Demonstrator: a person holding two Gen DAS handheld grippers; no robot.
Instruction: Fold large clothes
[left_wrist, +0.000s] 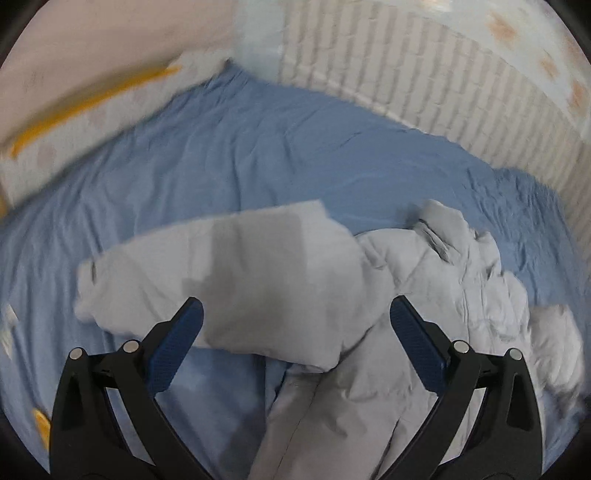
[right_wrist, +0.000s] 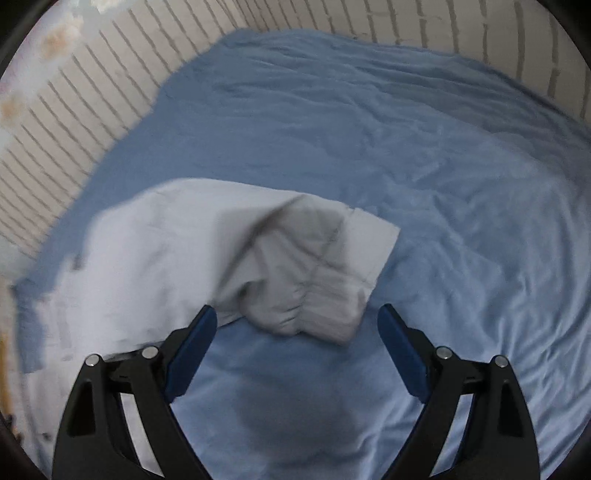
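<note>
From the left wrist, the left claw (left_wrist: 295, 306) stands spread wide, its two blue-padded fingers (left_wrist: 177, 347) well apart with nothing pinched between them. It hangs above a light grey garment (left_wrist: 280, 280) that lies crumpled on a bed covered with a blue sheet (left_wrist: 258, 155). Taking the garment as the mark: one broad, fairly flat part of it stretches to the left, just beyond the fingertips, and carries a darker shadow patch across its middle. To the right the cloth bunches into a rumpled heap, and a long strip of it runs down between the fingers toward the bottom edge. Beyond the garment the sheet lies bare and lightly creased. Past that rises a white brick-patterned wall (left_wrist: 424, 74), and to the far left of the garment a pale panel with a yellow stripe (left_wrist: 88, 99), blurred.

From the right wrist, the right claw (right_wrist: 297, 321) is likewise spread wide and grips nothing. The grey garment (right_wrist: 166, 251) lies just ahead of its left finger and reaches left, blurred there. Its nearest end, a gathered, puckered part with a stitched band, sits between and just beyond the fingertips, apart from both pads. Right of the garment and nearer than it, only wrinkled blue sheet (right_wrist: 443, 184) shows. The brick-patterned wall (right_wrist: 74, 122) curves behind and to the left of it.
</note>
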